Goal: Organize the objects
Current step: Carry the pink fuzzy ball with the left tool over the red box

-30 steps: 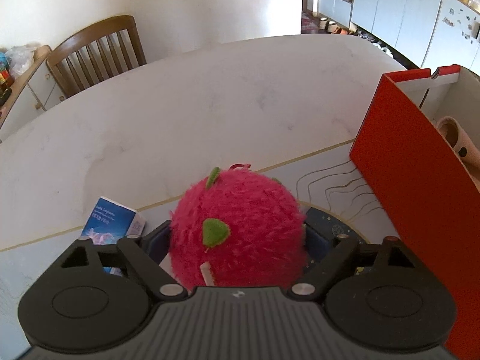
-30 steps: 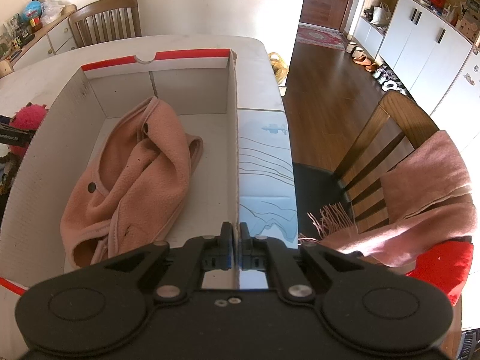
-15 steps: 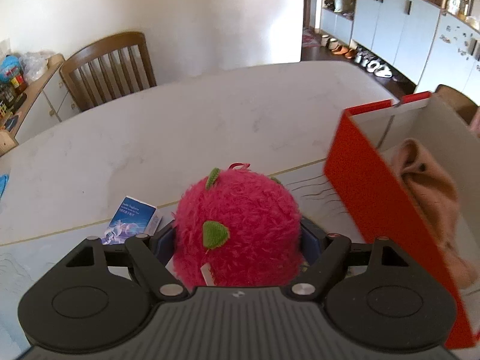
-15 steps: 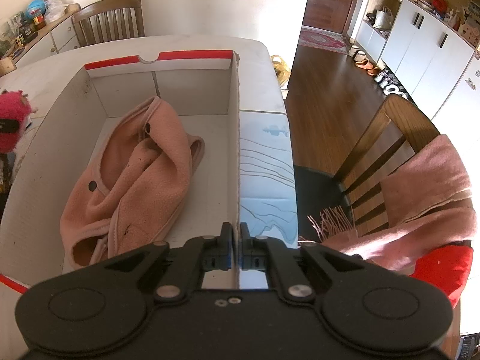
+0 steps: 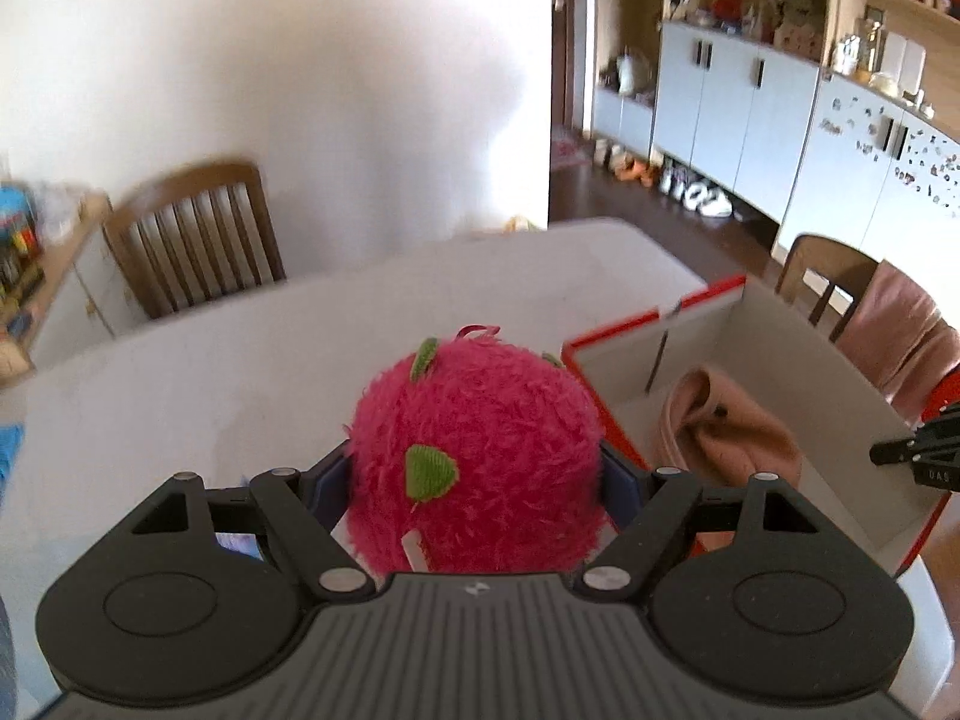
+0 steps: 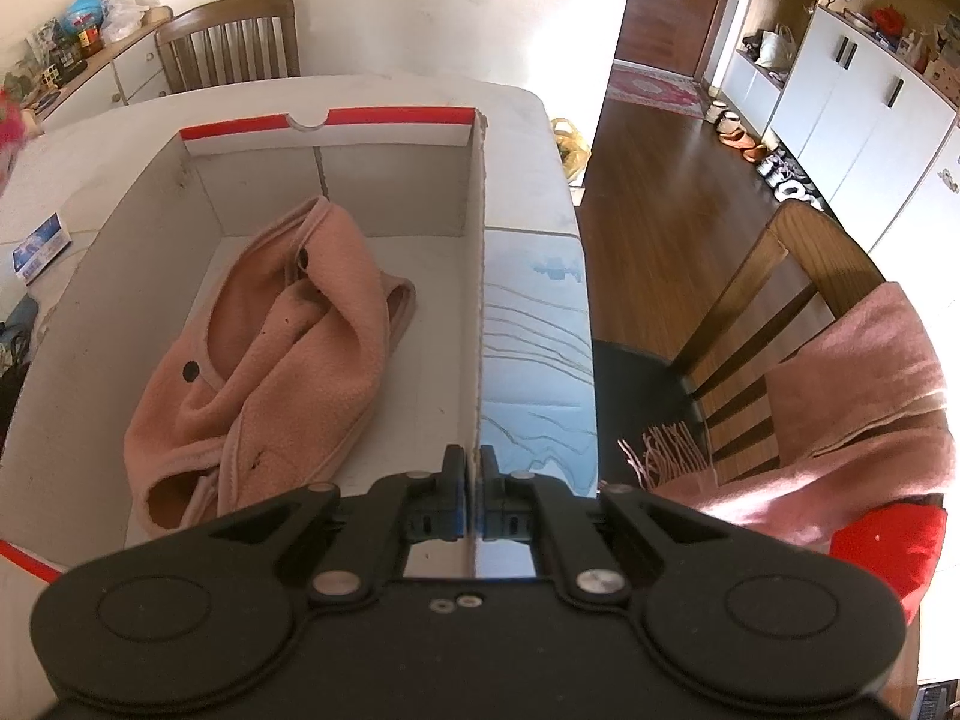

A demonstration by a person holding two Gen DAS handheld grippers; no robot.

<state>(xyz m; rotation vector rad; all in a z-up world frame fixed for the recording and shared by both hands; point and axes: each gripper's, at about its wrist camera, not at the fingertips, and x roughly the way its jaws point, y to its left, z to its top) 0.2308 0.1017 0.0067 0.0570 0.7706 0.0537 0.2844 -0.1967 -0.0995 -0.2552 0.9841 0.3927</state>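
Note:
A fuzzy pink plush ball (image 5: 480, 456) with green felt leaves sits between the fingers of my left gripper (image 5: 474, 480), which is shut on it and holds it above the table, just left of the box. The red-and-white cardboard box (image 5: 708, 330) stands open at the right with a pink fleece garment (image 5: 732, 432) inside. In the right wrist view my right gripper (image 6: 472, 480) is shut on the box's right wall (image 6: 474, 300), the cardboard edge pinched between its pads. The garment (image 6: 270, 360) lies crumpled on the box floor. The plush ball (image 6: 9, 120) shows as a blur at the far left edge.
A small blue-and-white carton (image 6: 39, 246) lies on the white table (image 5: 240, 372) left of the box. A wooden chair (image 5: 198, 234) stands at the far side. Another chair (image 6: 768, 312) draped with a pink scarf (image 6: 870, 390) is right of the table edge.
My left gripper has risen with the plush ball and swung towards the box, so the box's inside now shows from above. The right gripper has stayed in place on the wall.

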